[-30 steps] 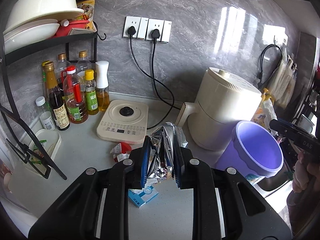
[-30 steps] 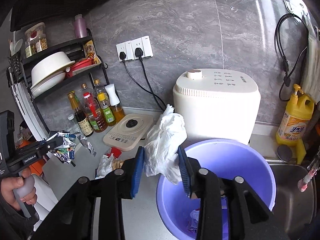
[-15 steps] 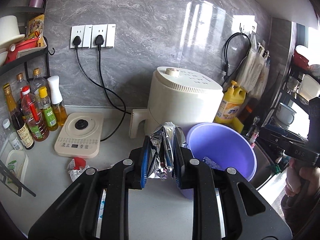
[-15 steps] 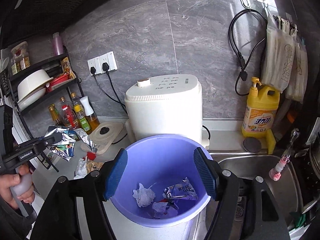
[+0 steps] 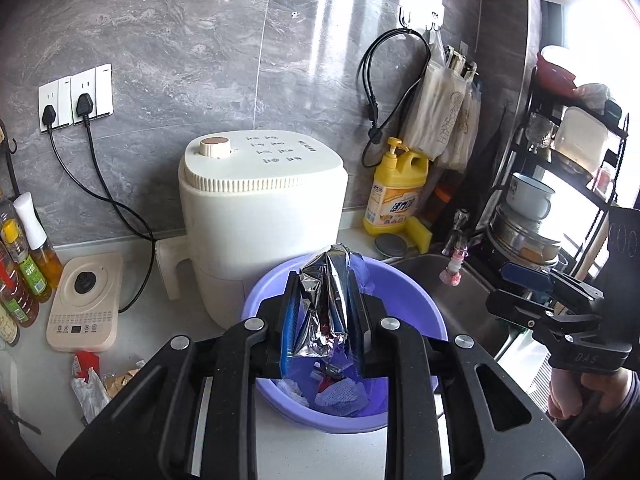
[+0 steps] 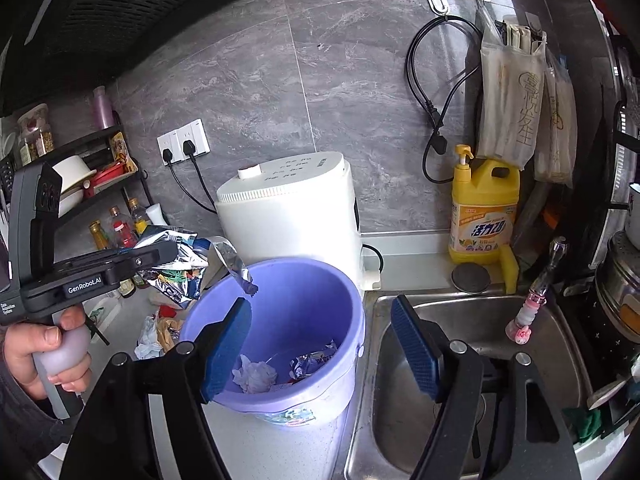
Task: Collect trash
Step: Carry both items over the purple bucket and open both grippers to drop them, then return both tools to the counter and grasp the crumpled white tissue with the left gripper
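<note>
My left gripper [image 5: 322, 320] is shut on a crumpled silver foil wrapper [image 5: 326, 304] and holds it over the purple bucket [image 5: 416, 312]. In the right wrist view the wrapper [image 6: 180, 264] hangs at the bucket's [image 6: 340, 296] left rim. Inside the bucket lie white crumpled paper [image 6: 254, 376] and a foil packet [image 6: 314, 362]. My right gripper [image 6: 324, 348] is open and empty, in front of the bucket and the sink. More trash [image 5: 94, 380] lies on the counter at the left; it also shows in the right wrist view [image 6: 156, 332].
A white cooker [image 5: 260, 208] stands behind the bucket. A steel sink [image 6: 472, 360] lies to its right, with a yellow detergent bottle [image 6: 482, 216] behind. A cream induction plate [image 5: 86, 300] and sauce bottles [image 5: 24, 268] stand at the left.
My left gripper carried the foil wrapper right, from the counter to over the bucket. My right gripper dropped the white plastic into the bucket, opened wide and shifted right toward the sink.
</note>
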The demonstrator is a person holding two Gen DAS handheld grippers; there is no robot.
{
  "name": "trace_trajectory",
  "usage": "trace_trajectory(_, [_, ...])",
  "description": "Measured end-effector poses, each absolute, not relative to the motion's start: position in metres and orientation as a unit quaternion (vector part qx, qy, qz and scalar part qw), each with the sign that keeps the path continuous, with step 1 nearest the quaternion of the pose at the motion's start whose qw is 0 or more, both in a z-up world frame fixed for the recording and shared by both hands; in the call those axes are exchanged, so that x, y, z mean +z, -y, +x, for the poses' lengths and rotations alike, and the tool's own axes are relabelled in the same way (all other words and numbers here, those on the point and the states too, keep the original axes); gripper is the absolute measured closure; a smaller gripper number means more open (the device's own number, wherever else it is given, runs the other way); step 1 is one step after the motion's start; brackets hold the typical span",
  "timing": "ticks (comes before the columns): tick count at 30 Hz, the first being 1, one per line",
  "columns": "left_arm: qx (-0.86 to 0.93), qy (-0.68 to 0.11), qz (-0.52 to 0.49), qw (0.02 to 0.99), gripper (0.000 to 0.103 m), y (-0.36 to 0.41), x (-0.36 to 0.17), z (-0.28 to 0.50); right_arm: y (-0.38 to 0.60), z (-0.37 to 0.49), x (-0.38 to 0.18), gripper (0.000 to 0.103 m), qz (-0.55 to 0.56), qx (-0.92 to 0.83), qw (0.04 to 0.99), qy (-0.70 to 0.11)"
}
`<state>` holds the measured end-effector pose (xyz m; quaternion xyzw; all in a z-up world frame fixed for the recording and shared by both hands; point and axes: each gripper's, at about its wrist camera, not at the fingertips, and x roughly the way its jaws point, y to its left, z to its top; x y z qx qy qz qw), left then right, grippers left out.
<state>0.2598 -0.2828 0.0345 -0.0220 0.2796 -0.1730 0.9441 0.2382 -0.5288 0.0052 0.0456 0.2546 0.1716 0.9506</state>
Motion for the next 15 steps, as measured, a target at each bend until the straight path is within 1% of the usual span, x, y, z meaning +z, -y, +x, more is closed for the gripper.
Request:
trace_trajectory(2, [-0.181, -0.279, -0.026, 0.943, 0.063, 0.287, 0.035, 0.259, 0.533, 0.240, 0.001, 0.032, 0.053, 0.169, 0.948, -0.262])
trace_trajectory(3, [-0.185, -0.278, -0.029, 0.942, 0.053, 0.288, 0.035, 0.258, 0.535, 0.241, -0.002, 0.032, 0.055, 0.168, 0.948, -0.266])
trace_trajectory(4, [-0.188, -0.275, -0.030, 0.942, 0.047, 0.288, 0.036, 0.256, 0.536, 0.241, -0.003, 0.032, 0.056, 0.168, 0.947, -0.268])
trace_trajectory(6, [-0.184, -0.275, -0.026, 0.943, 0.037, 0.286, 0.035, 0.253, 0.536, 0.242, -0.006, 0.031, 0.058, 0.168, 0.946, -0.271])
trace_trajectory(10, [-0.167, -0.273, -0.027, 0.947, 0.026, 0.269, 0.035, 0.244, 0.526, 0.243, -0.008, 0.031, 0.059, 0.179, 0.943, -0.273])
trace_trajectory(15, [-0.127, -0.266, -0.031, 0.955, 0.016, 0.233, 0.032, 0.230, 0.497, 0.246, -0.005, 0.028, 0.059, 0.203, 0.940, -0.269])
